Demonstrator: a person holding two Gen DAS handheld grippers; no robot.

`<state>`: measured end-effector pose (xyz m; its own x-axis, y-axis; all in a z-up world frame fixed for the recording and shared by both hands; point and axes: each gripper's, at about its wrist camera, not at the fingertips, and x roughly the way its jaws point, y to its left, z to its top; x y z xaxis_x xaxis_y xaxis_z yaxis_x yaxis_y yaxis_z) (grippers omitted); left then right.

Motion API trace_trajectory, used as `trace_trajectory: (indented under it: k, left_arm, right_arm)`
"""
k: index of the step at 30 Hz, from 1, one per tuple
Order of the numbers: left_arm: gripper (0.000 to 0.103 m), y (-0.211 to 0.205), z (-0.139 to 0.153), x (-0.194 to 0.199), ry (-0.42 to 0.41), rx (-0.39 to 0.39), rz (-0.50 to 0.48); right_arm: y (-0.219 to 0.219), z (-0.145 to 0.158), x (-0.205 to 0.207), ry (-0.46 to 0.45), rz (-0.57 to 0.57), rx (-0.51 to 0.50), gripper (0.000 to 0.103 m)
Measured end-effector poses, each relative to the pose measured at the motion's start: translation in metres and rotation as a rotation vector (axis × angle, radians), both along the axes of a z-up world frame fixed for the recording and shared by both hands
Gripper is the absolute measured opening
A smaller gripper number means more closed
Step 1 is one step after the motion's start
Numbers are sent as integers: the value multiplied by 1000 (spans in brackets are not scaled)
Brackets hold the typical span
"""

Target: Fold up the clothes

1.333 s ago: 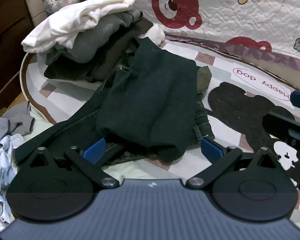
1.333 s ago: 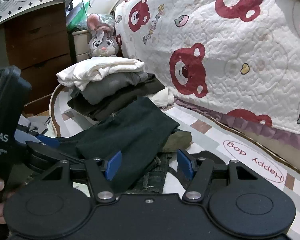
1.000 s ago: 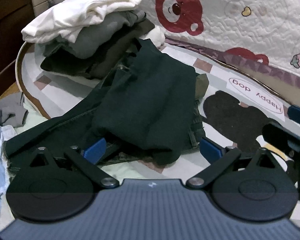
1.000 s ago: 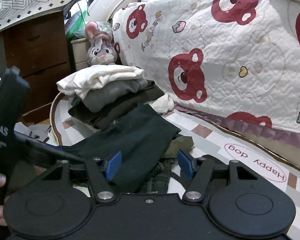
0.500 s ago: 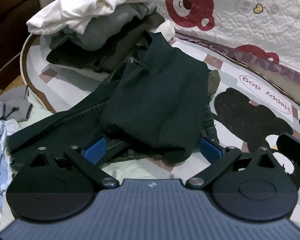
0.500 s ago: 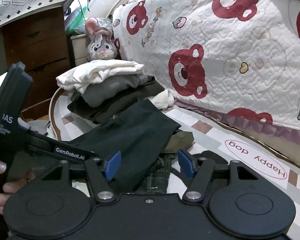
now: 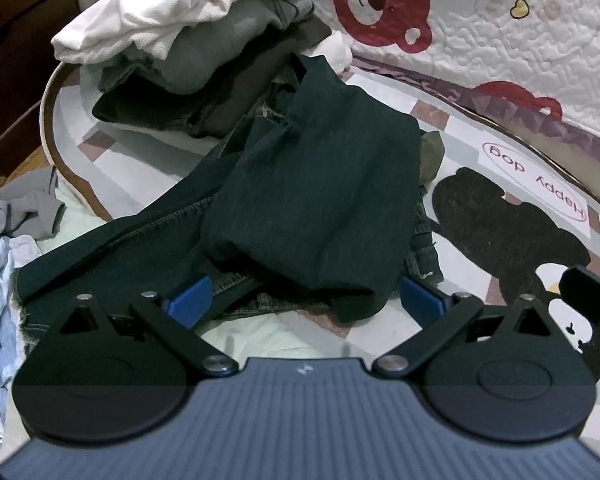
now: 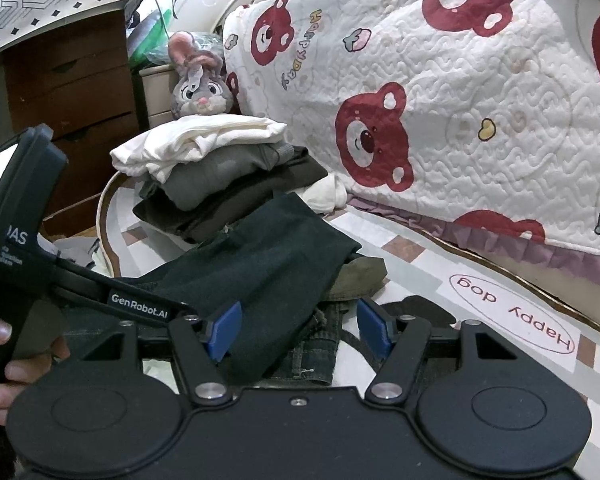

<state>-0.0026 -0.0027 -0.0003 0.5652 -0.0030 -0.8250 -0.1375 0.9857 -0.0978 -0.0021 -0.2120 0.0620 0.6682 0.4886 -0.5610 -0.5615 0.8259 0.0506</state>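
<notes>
Beside the bear quilt [image 8: 480, 92], a folded stack [image 7: 196, 40] is seen; in front of it dark trousers [image 7: 316, 200] lie half folded. Both hand-held grippers [image 7: 304, 300] [image 8: 300, 330] are spread, empty.

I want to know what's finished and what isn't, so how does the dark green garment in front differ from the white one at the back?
The dark green garment lies low on the mat, loosely doubled over with a leg trailing out; the white garment sits folded on top of a stack. The dark one is spread wider; the white one is compact. The dark one lies just ahead of both open grippers, the white one farther back. Both rest untouched.
</notes>
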Motion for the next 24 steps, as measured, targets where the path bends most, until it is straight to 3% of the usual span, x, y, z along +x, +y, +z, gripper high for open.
trace_trajectory:
  k: [24]
  left_arm:
    - [102,-1,-4,2,29,-11,5]
  right_arm:
    - [-1,-6,2,27,1,-4,72]
